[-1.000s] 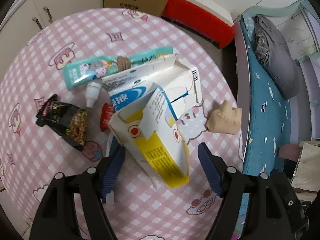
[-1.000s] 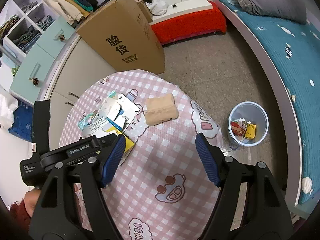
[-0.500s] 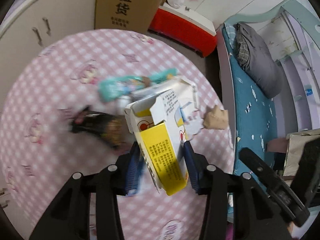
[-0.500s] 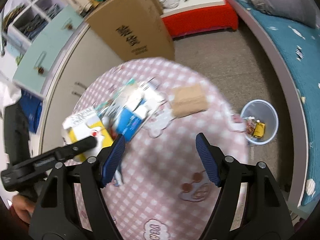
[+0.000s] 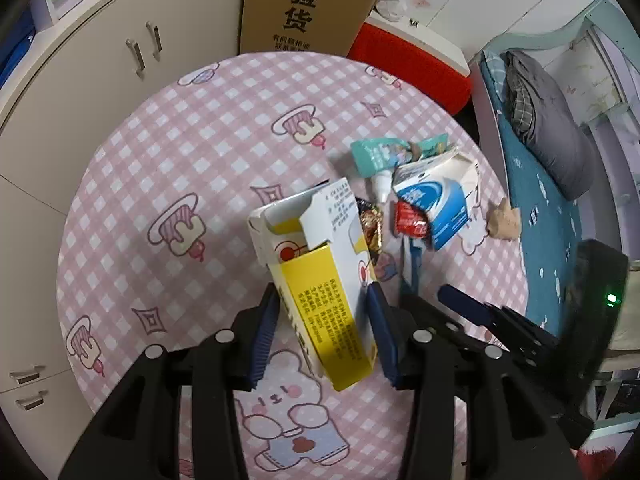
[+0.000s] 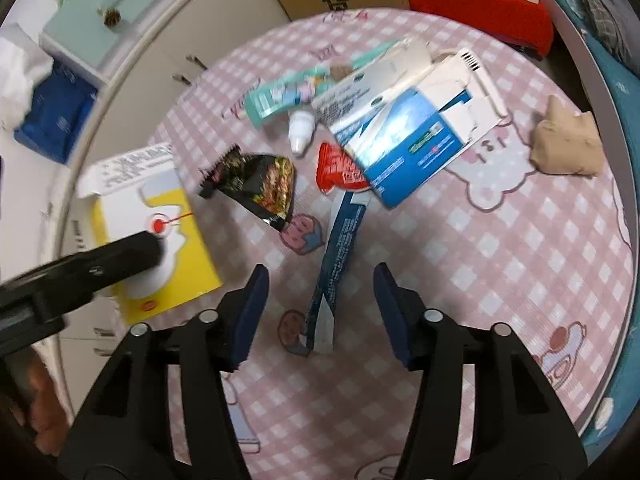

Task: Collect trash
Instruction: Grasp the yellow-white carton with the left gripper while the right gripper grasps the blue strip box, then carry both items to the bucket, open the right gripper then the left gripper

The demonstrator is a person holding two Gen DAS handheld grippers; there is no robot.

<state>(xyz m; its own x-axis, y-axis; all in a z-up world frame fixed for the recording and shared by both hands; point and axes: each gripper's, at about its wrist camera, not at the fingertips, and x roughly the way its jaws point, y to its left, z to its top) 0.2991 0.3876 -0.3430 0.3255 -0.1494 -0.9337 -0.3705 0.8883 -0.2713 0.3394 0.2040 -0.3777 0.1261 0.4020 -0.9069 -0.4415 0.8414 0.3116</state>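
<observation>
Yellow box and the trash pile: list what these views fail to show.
- Yellow box, left wrist view: it covers most of the black snack wrapper.
- Blue-and-white carton, right wrist view: hides part of the red wrapper and the top of the blue strip.
- Teal tube, right wrist view: print blurred.
- No bin is in either view.
- Left gripper grips the box; right gripper is open.

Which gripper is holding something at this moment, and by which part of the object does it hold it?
The left gripper holds the yellow and white carton, its fingers pressing the two long sides of the yellow lower half. The right gripper is open and holds nothing.
</observation>
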